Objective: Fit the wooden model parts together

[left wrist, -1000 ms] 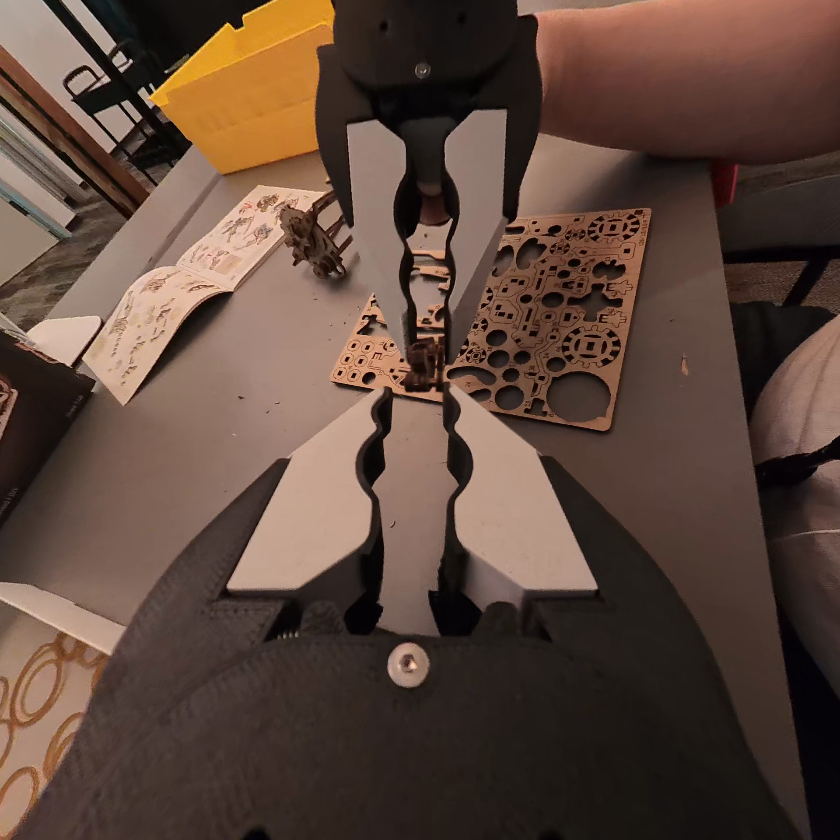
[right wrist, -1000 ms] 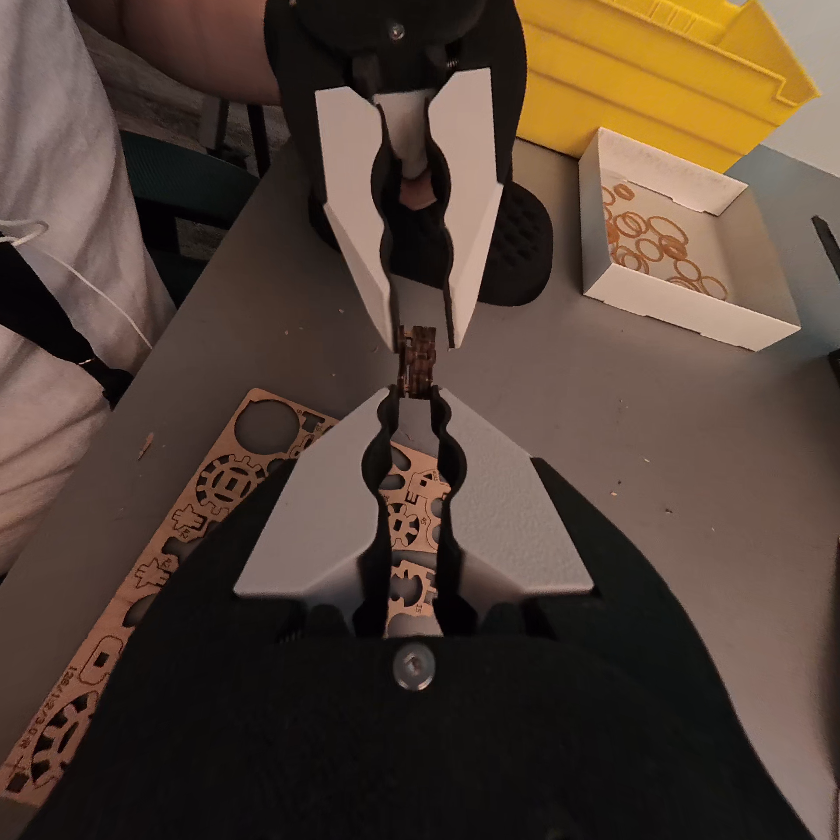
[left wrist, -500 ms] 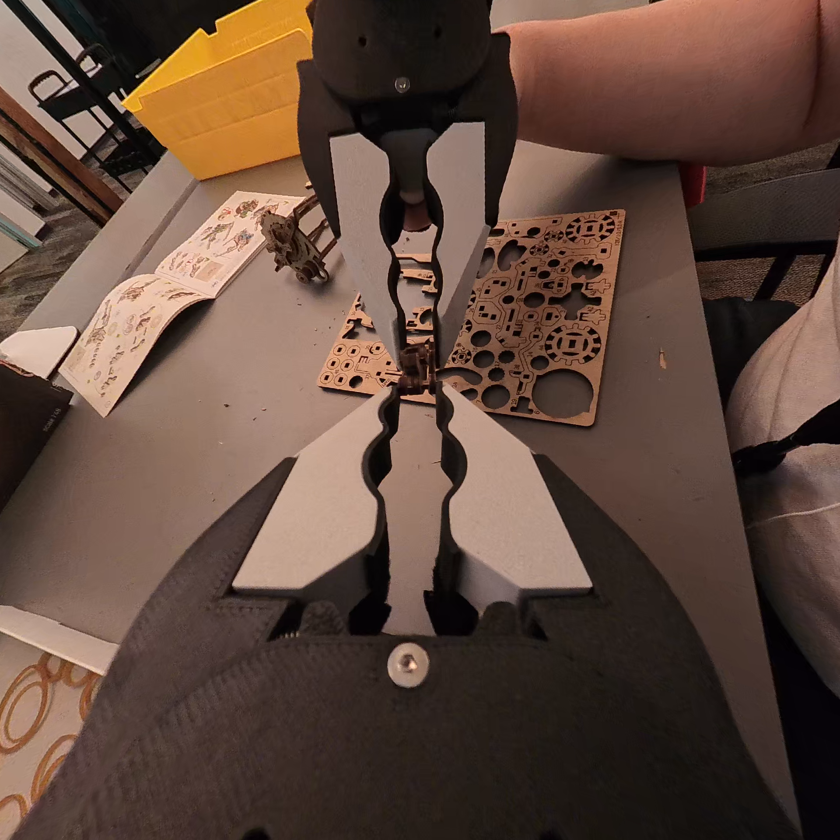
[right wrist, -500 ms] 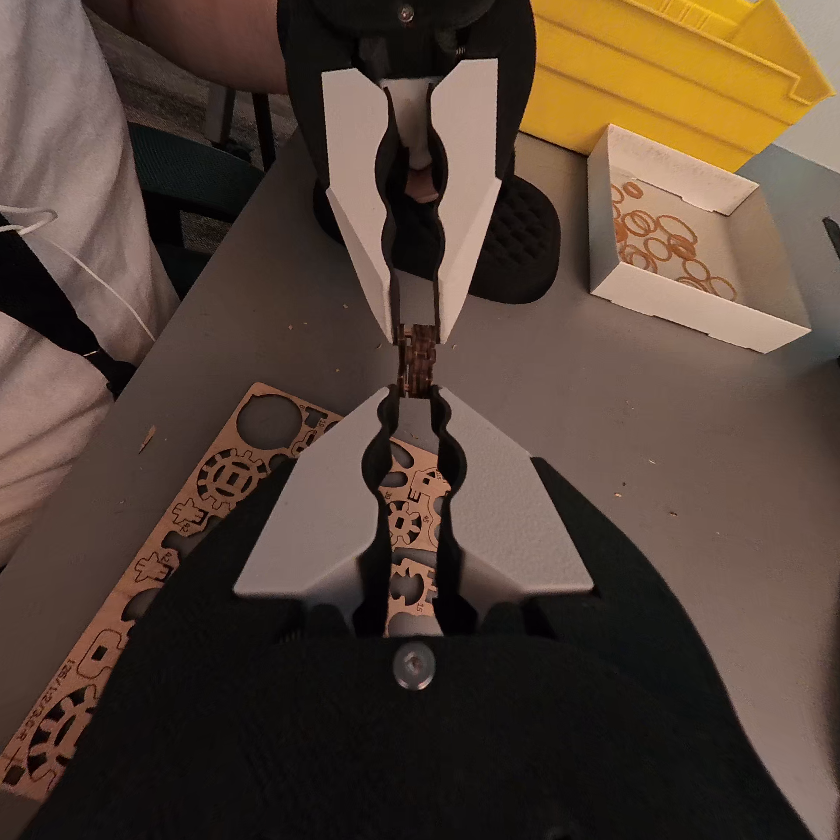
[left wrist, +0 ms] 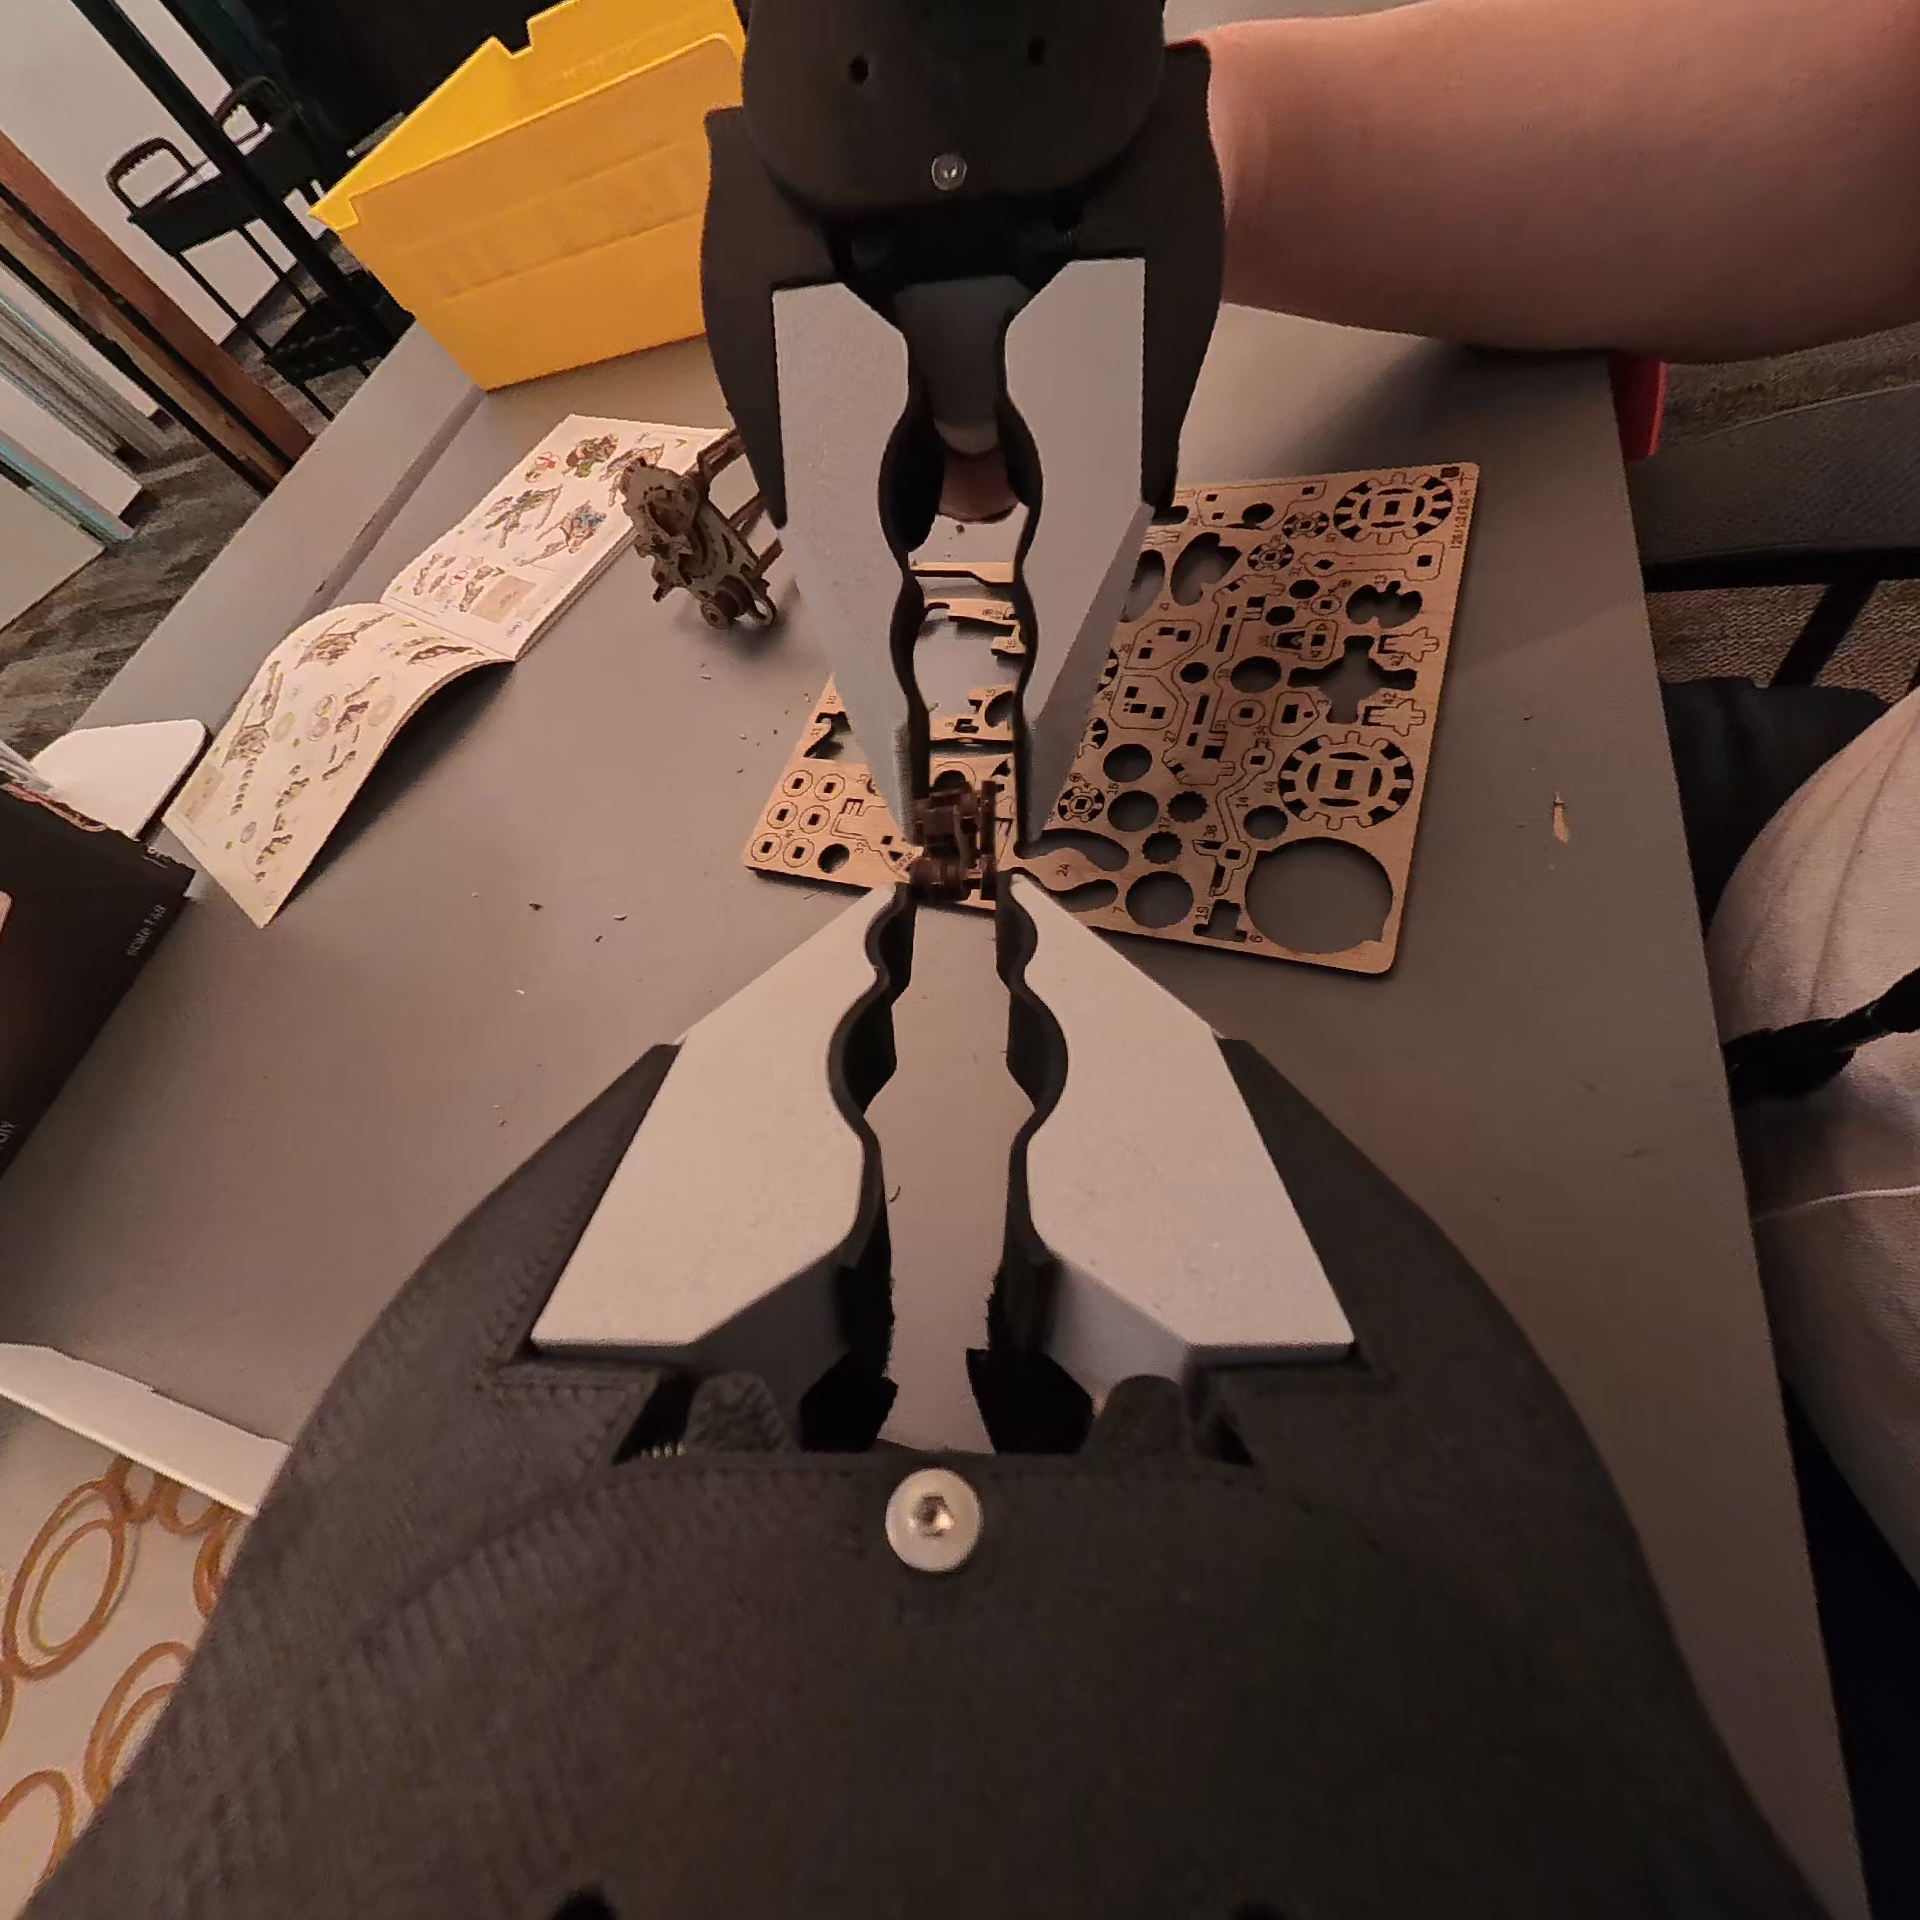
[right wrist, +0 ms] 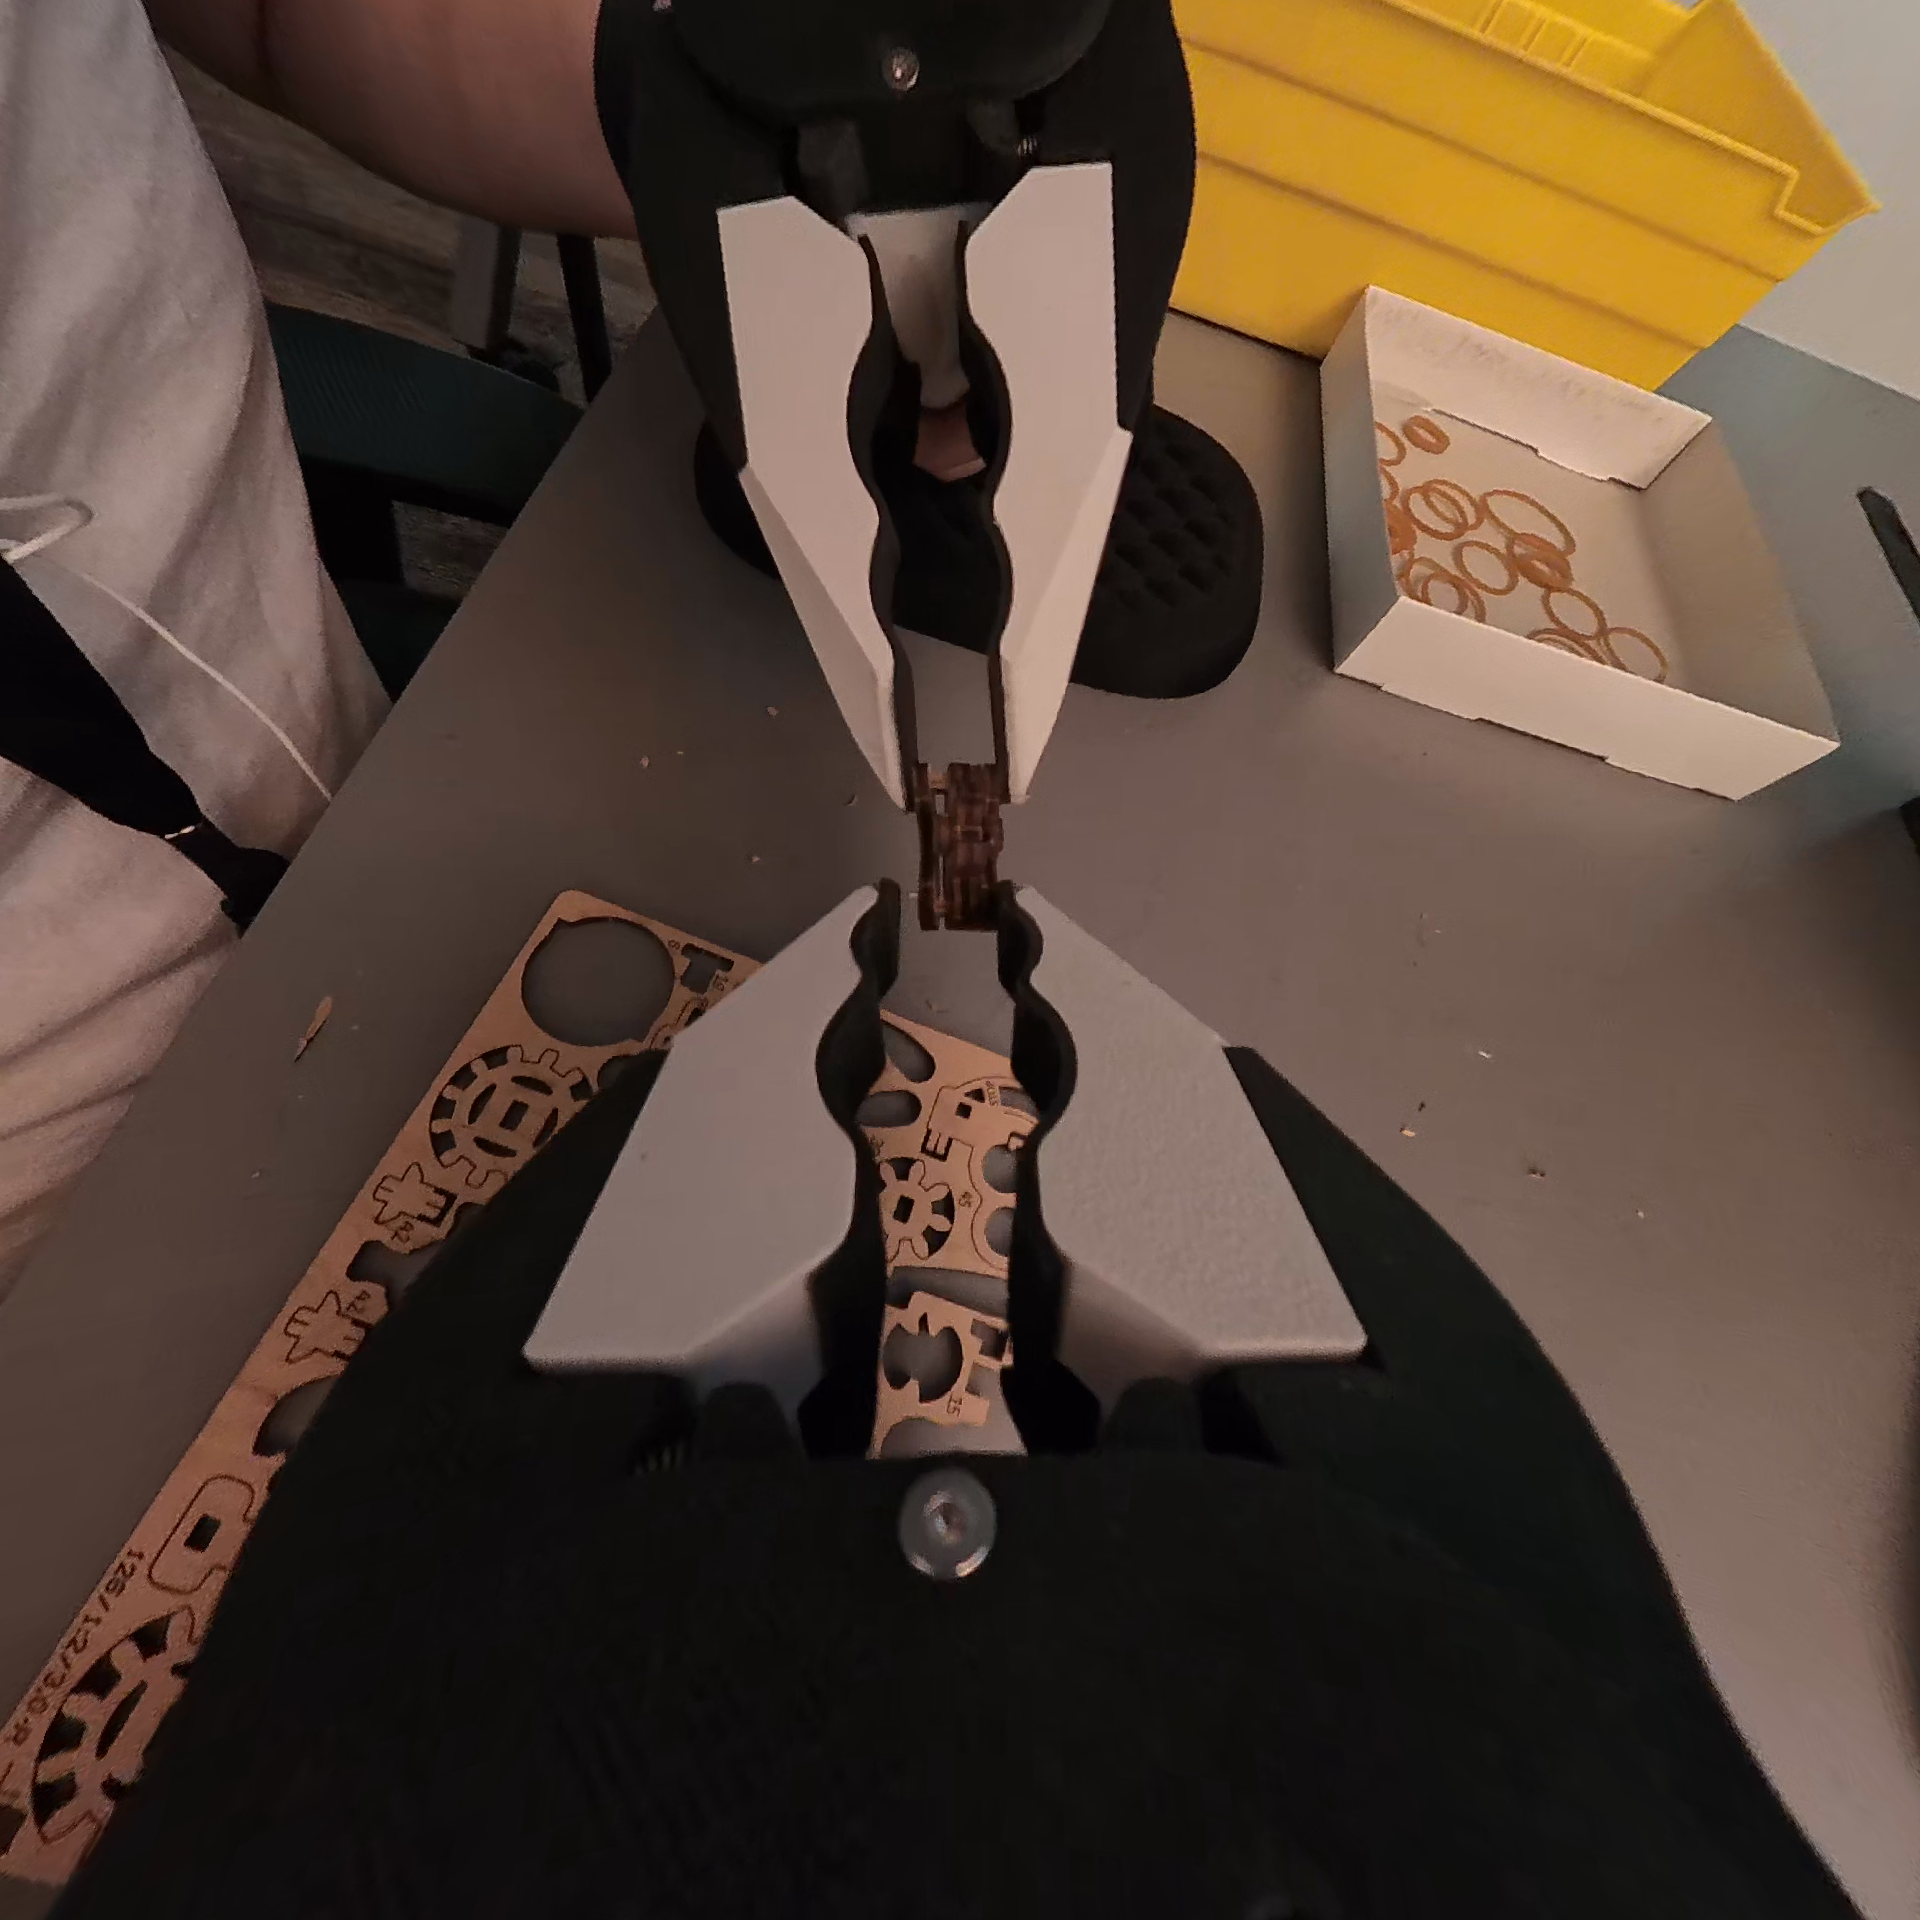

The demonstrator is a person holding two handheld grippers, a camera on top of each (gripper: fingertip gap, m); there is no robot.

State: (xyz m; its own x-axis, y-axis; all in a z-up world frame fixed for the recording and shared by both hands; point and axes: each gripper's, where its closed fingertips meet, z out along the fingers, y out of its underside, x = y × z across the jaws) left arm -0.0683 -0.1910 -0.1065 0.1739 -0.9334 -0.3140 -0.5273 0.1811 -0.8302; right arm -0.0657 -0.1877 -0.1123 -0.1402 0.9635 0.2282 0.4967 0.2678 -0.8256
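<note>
A small dark wooden part assembly hangs above the grey table, held from both ends. My left gripper is shut on its near end in the left wrist view. My right gripper comes from the far side, tip to tip, shut on the other end. In the right wrist view the assembly sits between my right gripper below and my left gripper above. A punched wooden parts sheet lies flat under them and also shows in the right wrist view.
A partly built wooden model stands by an open booklet. A yellow bin is at the table's far end. A white box of brown rings and a black ribbed pad lie behind the left gripper. A dark box is at the left edge. The grippers are tip to tip, or close to it.
Both grippers stay tip to tip on the wooden assembly. The pair has drifted slightly over the table, so the sheet and booklet sit a little differently in view.
</note>
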